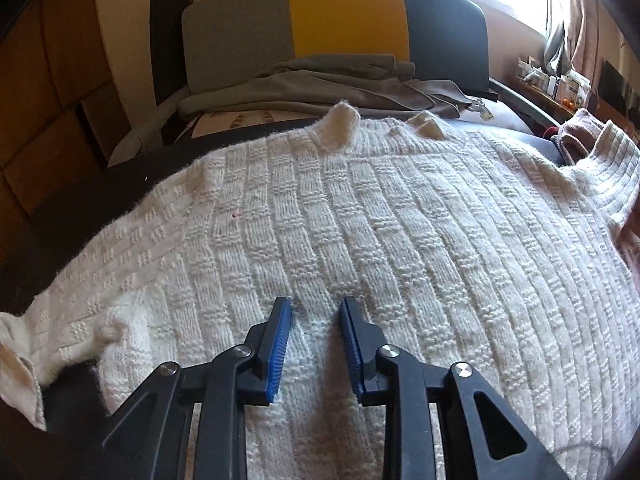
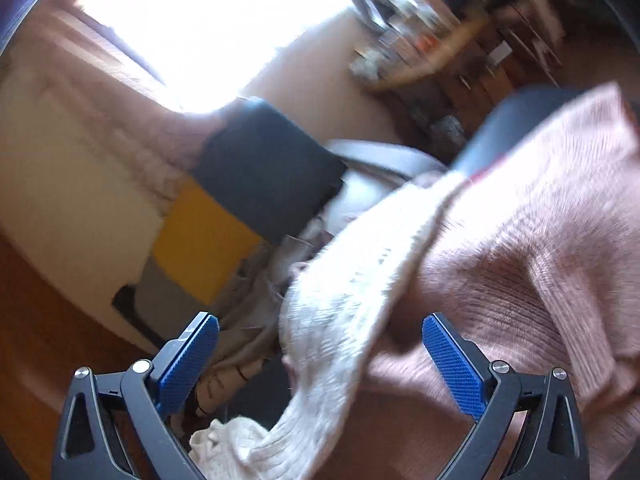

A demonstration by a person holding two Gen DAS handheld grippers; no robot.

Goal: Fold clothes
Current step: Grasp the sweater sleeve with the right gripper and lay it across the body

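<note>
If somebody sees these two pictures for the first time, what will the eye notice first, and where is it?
First comes the big white knit sweater, spread flat and filling the left wrist view, with the left gripper low over it, jaws a little apart. Behind it stands a grey and yellow chair back with grey clothes piled below. In the blurred right wrist view, a pink knit garment fills the right side.

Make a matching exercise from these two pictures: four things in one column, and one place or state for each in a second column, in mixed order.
Things:
1. white knit sweater
2. grey garment
3. pink knit garment
4. right gripper

Places or states:
A. lying crumpled below the yellow cushion
B. jaws wide apart, gripping nothing
C. spread flat under the left gripper
D. bunched beside the white sleeve

Pairs: 1-C, 2-A, 3-D, 4-B
</note>
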